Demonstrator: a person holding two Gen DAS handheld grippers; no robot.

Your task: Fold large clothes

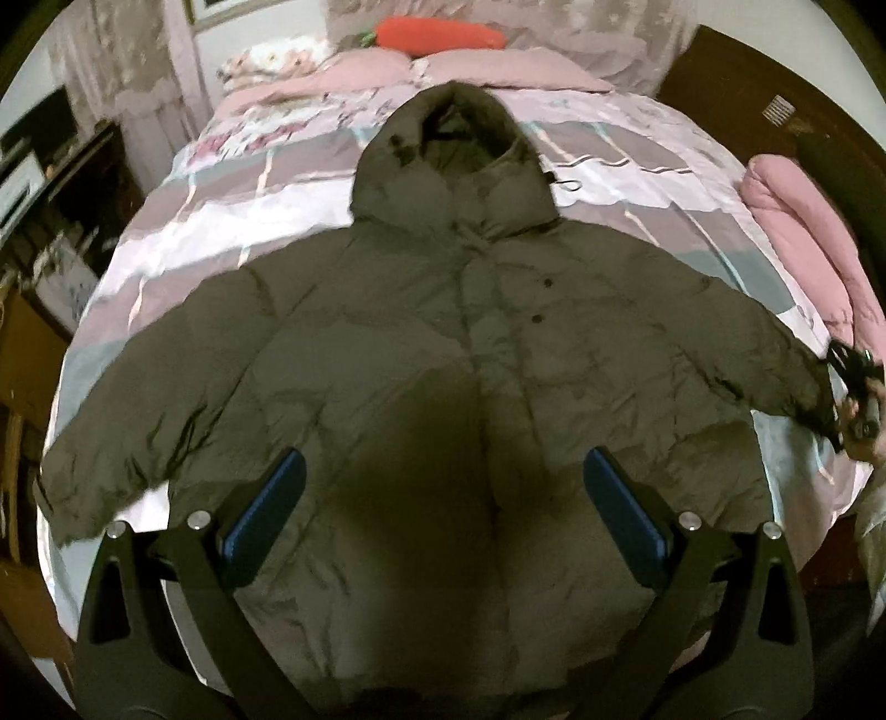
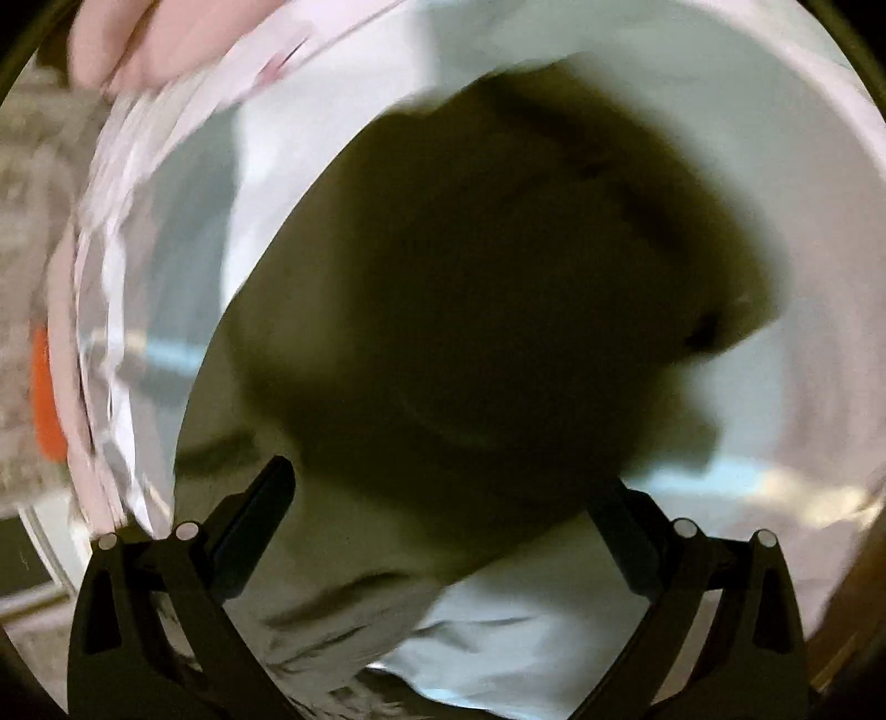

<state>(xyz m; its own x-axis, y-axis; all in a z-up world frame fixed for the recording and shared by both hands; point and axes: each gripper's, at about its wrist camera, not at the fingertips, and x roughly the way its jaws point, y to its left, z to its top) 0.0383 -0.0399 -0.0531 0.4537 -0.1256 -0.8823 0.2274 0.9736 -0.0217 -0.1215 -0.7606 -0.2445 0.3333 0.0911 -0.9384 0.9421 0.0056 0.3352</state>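
Puffy olive hooded jacket [image 1: 443, 354] lies spread on patchwork bedspread [image 1: 637, 183].

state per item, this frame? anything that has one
jacket: spread flat on the bed, front up, unfolded
hood: laid flat, toward the pillows
sleeves: both spread out sideways
left gripper: open, above the jacket's lower half, holding nothing
right gripper: open, over the sleeve end, view blurred
carrot plush: lying on the pillows
pink duvet: bunched at the bed edge
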